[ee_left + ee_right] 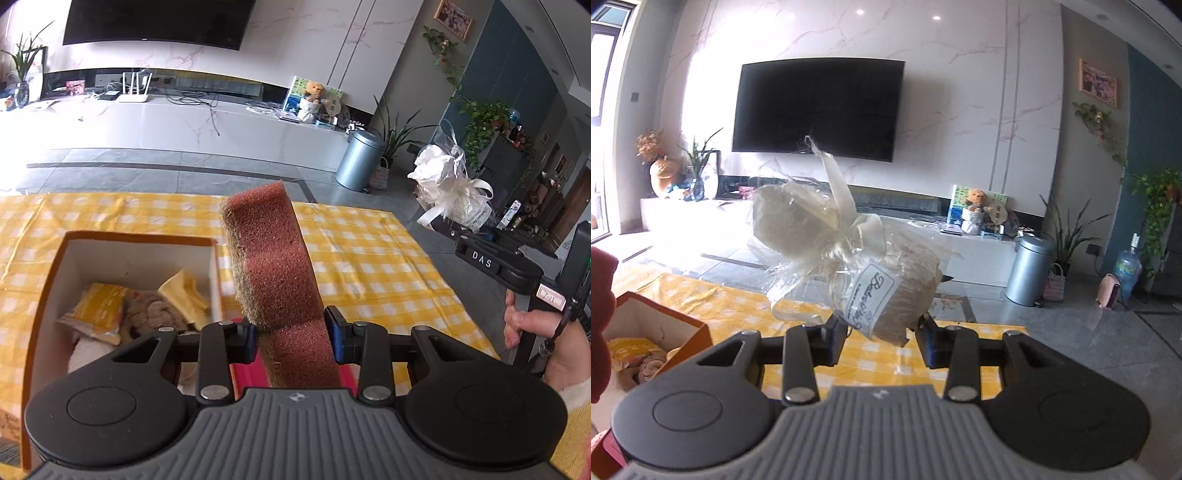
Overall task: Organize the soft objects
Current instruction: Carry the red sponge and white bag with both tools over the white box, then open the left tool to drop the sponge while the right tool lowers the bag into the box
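— What have you got in each hand?

— My left gripper (293,334) is clamped on a reddish-brown sponge (275,258) with a coarse fibre layer down one side. It stands up between the blue pads, above the yellow checked tablecloth (369,258), just right of the orange box (51,266).

— And the other?

— My right gripper (881,341) pinches a cream bundle wrapped in clear film (886,280), tied with a pale ribbon and bearing a script label. It is lifted off the table, over the cloth's far edge.

— What is in the box?

— A yellow packet (98,308), a beige knitted piece (155,317) and a pale yellow cloth (184,295), all lying loose on the bottom.

— Beyond the table?

— Grey floor, a metal bin (1028,269), a low white cabinet and a dark television (818,109).
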A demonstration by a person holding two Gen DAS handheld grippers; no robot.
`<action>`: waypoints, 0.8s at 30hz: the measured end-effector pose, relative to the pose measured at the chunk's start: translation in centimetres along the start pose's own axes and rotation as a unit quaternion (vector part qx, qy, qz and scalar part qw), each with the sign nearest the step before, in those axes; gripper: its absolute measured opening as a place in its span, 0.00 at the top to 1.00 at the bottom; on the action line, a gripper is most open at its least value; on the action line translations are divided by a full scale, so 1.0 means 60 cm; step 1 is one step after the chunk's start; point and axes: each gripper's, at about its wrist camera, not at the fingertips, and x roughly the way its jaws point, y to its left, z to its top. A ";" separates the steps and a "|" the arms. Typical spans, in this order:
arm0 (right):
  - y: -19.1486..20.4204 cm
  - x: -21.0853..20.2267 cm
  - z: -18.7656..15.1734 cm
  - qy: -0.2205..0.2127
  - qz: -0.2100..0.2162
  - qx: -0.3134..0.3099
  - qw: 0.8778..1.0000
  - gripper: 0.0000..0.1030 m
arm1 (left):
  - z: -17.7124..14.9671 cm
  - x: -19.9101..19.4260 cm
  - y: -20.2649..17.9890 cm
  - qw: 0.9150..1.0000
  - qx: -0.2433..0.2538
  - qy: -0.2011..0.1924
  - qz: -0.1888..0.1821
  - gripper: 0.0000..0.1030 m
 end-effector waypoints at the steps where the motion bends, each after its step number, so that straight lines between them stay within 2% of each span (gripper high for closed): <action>1: 0.016 0.004 0.001 0.002 0.015 -0.007 1.000 0.62 | -0.010 -0.008 0.018 1.000 -0.008 -0.001 0.005 0.61; 6: 0.088 0.017 0.006 -0.003 0.088 -0.020 0.996 0.62 | -0.057 -0.028 0.110 0.995 -0.025 0.026 0.091 0.61; 11: 0.172 0.027 0.001 0.008 0.162 -0.059 0.985 0.62 | -0.073 -0.018 0.150 0.989 -0.026 0.068 0.132 0.61; 14: 0.221 0.033 -0.004 0.019 0.188 -0.084 0.978 0.62 | -0.093 -0.011 0.165 0.986 -0.010 0.093 0.140 0.60; 21: 0.286 0.036 -0.027 0.039 0.206 -0.119 0.971 0.62 | -0.113 0.016 0.185 0.981 0.043 0.115 0.151 0.59; 23: 0.297 0.041 -0.027 0.043 0.208 -0.127 0.969 0.62 | -0.119 0.024 0.196 0.980 0.034 0.133 0.146 0.59; 24: 0.299 0.041 -0.028 0.044 0.208 -0.130 0.969 0.62 | -0.121 0.025 0.204 0.979 0.025 0.138 0.148 0.53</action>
